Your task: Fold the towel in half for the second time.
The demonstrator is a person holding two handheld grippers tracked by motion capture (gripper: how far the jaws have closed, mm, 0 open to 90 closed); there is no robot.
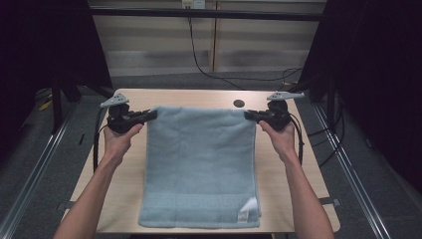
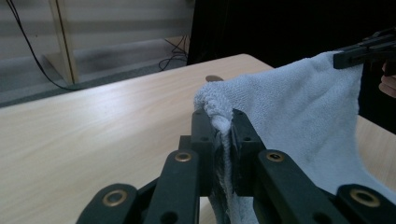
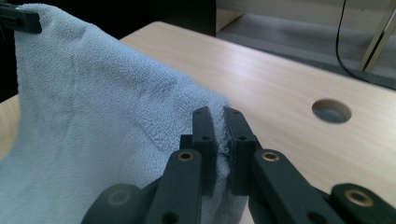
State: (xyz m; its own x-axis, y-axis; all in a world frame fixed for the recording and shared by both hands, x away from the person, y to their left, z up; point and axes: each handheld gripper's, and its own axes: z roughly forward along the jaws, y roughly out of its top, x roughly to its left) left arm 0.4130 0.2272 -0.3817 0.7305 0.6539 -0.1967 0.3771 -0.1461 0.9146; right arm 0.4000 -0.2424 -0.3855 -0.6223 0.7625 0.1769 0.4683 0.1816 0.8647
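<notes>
Two tools pinch the far corners of a pale blue towel (image 1: 199, 164) in the high view: the left tool (image 1: 152, 115) at about ten o'clock of the cloth, the right tool (image 1: 249, 114) at about two o'clock, each clamped on its corner. The towel's far edge runs straight between them, while its near end lies on the wooden counter (image 1: 278, 199) toward six o'clock. Its long axis runs from twelve to six o'clock, and a white label (image 1: 247, 209) sits at its five o'clock corner. A round hole (image 1: 239, 103) in the counter lies just beyond the right tool, at twelve o'clock from it. Black cables (image 1: 209, 69) trail over the floor behind the counter; nothing stands on the counter between the hands.

In the left gripper view, the left tool (image 2: 223, 122) is closed on a bunched towel (image 2: 299, 112) corner, which pokes up between its jaws. The cloth stretches toward two o'clock, up to the right tool (image 2: 341, 58) at its other corner. Bare counter (image 2: 102, 121) spreads toward nine o'clock.

In the right gripper view, the right tool (image 3: 219, 119) is shut tight on the towel (image 3: 102, 116) edge. The cloth rises toward ten o'clock, to the left tool (image 3: 32, 22). The hole (image 3: 331, 110) lies at three o'clock on the counter (image 3: 261, 74).
</notes>
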